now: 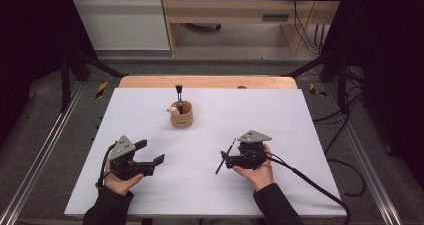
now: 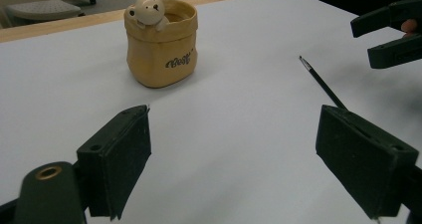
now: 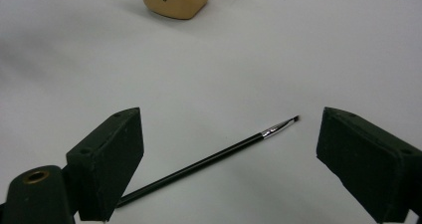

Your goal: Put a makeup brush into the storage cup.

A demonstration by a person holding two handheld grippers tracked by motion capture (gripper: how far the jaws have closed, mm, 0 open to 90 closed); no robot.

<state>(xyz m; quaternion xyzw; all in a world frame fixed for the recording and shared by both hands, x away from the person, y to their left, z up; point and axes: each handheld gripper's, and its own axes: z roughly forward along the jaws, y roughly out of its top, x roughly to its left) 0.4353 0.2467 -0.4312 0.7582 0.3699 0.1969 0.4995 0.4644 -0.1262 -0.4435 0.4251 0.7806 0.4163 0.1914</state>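
Note:
A tan ceramic pot (image 1: 180, 115) with a small bear figure on its rim stands at the middle of the white board (image 1: 280, 120); a black-tipped tool (image 1: 179, 92) sticks up out of it. A thin black paintbrush (image 1: 224, 157) lies flat on the board at the near right. My right gripper (image 1: 226, 159) is open and low over it; in the right gripper view the paintbrush (image 3: 214, 157) lies slantwise between the jaws of that gripper (image 3: 231, 159), untouched. My left gripper (image 1: 151, 151) is open and holds nothing at the near left. From the left gripper (image 2: 249, 164) I see the pot (image 2: 161, 45), the paintbrush (image 2: 322, 83) and the right gripper (image 2: 385, 35).
The white board lies on a wooden table (image 1: 207, 81) whose far edge shows behind it. Black frame posts (image 1: 65, 75) and cables (image 1: 345, 150) stand around the table. The bottom of the pot (image 3: 175, 0) shows at the top of the right gripper view.

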